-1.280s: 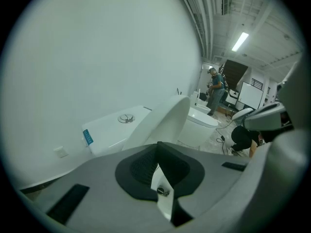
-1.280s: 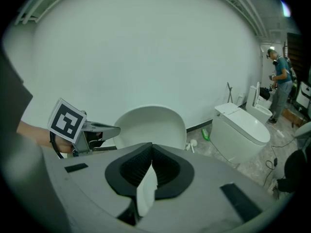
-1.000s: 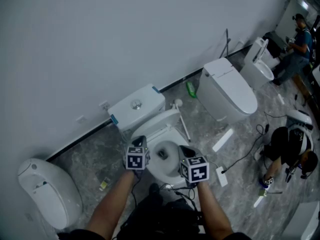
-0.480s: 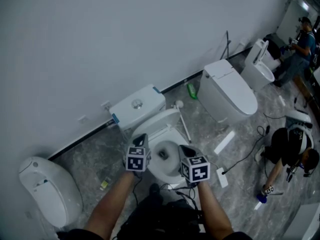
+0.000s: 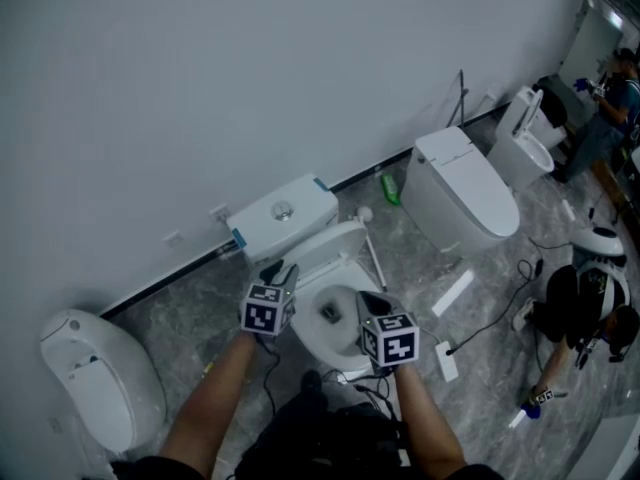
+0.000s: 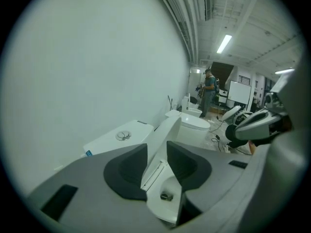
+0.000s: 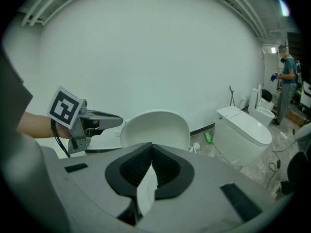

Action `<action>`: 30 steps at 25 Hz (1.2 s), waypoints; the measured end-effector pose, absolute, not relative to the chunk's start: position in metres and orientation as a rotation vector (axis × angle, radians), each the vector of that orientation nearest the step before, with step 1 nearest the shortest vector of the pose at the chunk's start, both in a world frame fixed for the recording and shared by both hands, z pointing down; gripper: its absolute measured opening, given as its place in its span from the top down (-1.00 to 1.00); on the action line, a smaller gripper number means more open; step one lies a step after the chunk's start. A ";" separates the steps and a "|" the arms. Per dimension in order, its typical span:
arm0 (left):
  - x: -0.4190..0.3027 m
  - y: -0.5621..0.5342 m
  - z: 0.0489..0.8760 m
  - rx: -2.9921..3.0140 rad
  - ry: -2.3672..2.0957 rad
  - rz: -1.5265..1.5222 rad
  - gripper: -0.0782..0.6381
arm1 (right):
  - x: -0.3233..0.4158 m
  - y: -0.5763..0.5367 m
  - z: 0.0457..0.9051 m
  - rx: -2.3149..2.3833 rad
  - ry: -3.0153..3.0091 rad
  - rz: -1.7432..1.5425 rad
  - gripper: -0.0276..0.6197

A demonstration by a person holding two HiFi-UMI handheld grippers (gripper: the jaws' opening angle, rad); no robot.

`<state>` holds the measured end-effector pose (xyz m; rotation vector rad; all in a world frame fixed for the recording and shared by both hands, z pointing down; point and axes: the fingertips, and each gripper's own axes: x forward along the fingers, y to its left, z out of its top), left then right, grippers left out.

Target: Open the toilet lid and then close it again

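Toilet lid (image 5: 330, 243) stands raised, leaning back toward the white tank (image 5: 285, 213) at the wall, above the open bowl (image 5: 305, 340). The left gripper (image 6: 156, 149) sits at the lid's left edge. Its jaws have just been opening and stand apart, with the lid's edge between them unpinched. The right gripper (image 7: 151, 152) hovers over the bowl's right rim, jaws closed together.

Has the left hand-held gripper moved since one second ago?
Yes. The left hand-held gripper moved up and left, off the toilet bowl and nearer the tank. Its jaws have just been opening, with the raised toilet lid between them.
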<state>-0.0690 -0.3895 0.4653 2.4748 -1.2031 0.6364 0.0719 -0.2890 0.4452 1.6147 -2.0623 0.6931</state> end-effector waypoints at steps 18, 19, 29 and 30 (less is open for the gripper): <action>-0.062 -0.417 0.507 2.486 -1.068 0.791 0.08 | 0.085 -0.279 0.463 1.642 -1.996 0.729 0.88; -0.060 -0.417 0.507 2.484 -1.066 0.785 0.10 | 0.088 -0.280 0.462 1.649 -1.996 0.741 0.88; -0.051 -0.405 0.506 2.485 -1.034 0.776 0.13 | 0.077 -0.299 0.463 1.592 -2.035 0.750 0.88; -0.050 -0.403 0.507 2.488 -1.028 0.781 0.13 | 0.075 -0.302 0.463 1.584 -2.042 0.751 0.88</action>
